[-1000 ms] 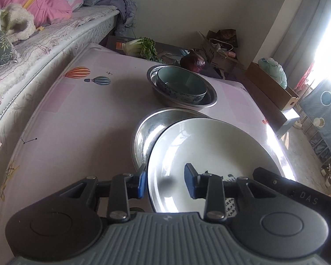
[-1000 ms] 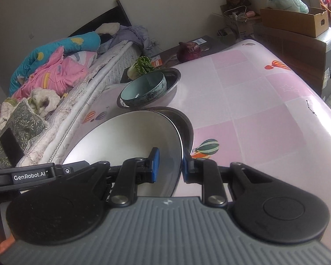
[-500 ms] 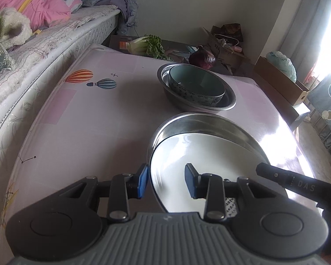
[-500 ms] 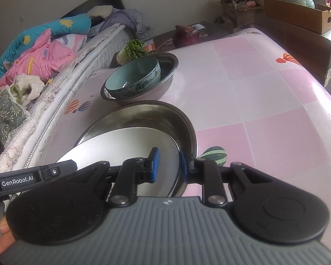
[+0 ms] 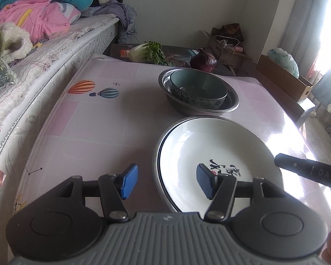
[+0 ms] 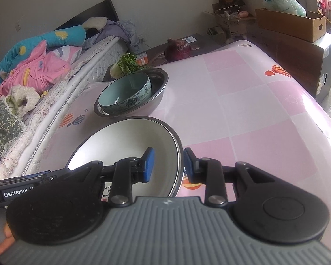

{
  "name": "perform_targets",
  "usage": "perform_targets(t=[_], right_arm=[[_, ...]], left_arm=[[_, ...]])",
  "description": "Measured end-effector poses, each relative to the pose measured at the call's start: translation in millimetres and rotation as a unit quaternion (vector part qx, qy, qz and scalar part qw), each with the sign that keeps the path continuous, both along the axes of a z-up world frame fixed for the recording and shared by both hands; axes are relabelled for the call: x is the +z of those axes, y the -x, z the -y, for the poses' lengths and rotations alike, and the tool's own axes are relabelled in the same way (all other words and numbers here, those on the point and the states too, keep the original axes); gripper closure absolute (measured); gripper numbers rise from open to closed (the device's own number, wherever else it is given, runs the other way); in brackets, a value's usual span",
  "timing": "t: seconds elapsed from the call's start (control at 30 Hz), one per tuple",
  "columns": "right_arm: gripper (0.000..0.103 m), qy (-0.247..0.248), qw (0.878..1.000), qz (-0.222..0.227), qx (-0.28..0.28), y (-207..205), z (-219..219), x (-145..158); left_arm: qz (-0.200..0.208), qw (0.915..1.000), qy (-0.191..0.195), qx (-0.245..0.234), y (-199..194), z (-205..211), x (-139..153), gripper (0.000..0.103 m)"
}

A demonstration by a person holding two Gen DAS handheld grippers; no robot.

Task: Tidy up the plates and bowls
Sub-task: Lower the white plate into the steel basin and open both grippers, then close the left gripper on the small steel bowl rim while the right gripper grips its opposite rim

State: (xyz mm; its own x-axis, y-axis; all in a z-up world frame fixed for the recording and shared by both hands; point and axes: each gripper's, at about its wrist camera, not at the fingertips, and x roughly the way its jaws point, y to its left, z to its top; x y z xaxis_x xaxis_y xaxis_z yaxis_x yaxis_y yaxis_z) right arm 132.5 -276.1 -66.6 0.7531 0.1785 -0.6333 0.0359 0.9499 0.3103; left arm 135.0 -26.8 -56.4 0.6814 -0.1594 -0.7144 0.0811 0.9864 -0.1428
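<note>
White glazed ceramic, the plate [image 5: 211, 152] lies nested in a shallow steel dish [image 6: 178, 142] on the near part of the pink table [image 6: 264, 119]. Beyond it a teal bowl [image 5: 198, 90] sits inside a steel basin [image 5: 231, 102]. My left gripper [image 5: 165, 182] has its jaws wide, straddling the plate's left rim without touching it. My right gripper [image 6: 166, 164] has its jaws moderately apart around the right rim of plate and dish, gripping neither. I judge the plate stiff, fairly heavy, slick and chip-prone, so I would pinch its rim, not the glossy centre.
</note>
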Motion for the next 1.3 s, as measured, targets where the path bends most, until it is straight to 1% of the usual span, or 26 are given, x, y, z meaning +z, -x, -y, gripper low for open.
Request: perform_targets(t=[0.23, 0.27, 0.3, 0.4, 0.7, 0.93, 1.17, 1.23, 1.3], right_arm=[[0.069, -0.026, 1.000, -0.003, -0.002, 16.3, 8.8, 1.8], [0.067, -0.029, 1.000, -0.004, -0.004, 18.7, 9.8, 2.2], [0.062, -0.032, 0.999, -0.005, -0.005, 20.1, 10.9, 2.6], [0.057, -0.042, 0.999, -0.006, -0.007, 25.4, 13.1, 4.4], [0.050, -0.056, 0.998, -0.005, 0.003, 30.3, 12.9, 15.7], [0.048, -0.053, 0.998, 0.006, 0.022, 21.0, 12.1, 31.8], [0.046, -0.056, 0.998, 0.004, 0.023, -5.6, 17.5, 42.2], [0.046, -0.057, 0.998, 0.003, 0.023, -15.3, 19.6, 44.1], [0.046, -0.053, 0.998, 0.004, 0.026, -27.1, 21.3, 46.6]], left_arm=[[-0.009, 0.9995, -0.030, 0.006, 4.9, 5.3, 11.2, 0.032], [-0.010, 0.9993, -0.034, 0.006, 6.3, 5.7, 13.3, 0.030], [-0.012, 0.9992, -0.038, 0.006, 7.2, 6.3, 14.4, 0.029], [-0.019, 0.9985, -0.052, 0.006, 9.9, 8.1, 18.1, 0.027], [-0.018, 0.9980, -0.060, 0.007, 18.8, 8.3, 30.1, 0.022], [-0.017, 0.9975, -0.067, 0.011, 13.3, 6.5, 36.0, 0.021], [-0.013, 0.9972, -0.073, 0.011, -4.6, 1.5, 37.4, 0.021], [-0.011, 0.9975, -0.069, 0.012, -12.9, -3.2, 38.0, 0.021], [-0.009, 0.9982, -0.057, 0.013, -24.9, -10.2, 38.4, 0.021]])
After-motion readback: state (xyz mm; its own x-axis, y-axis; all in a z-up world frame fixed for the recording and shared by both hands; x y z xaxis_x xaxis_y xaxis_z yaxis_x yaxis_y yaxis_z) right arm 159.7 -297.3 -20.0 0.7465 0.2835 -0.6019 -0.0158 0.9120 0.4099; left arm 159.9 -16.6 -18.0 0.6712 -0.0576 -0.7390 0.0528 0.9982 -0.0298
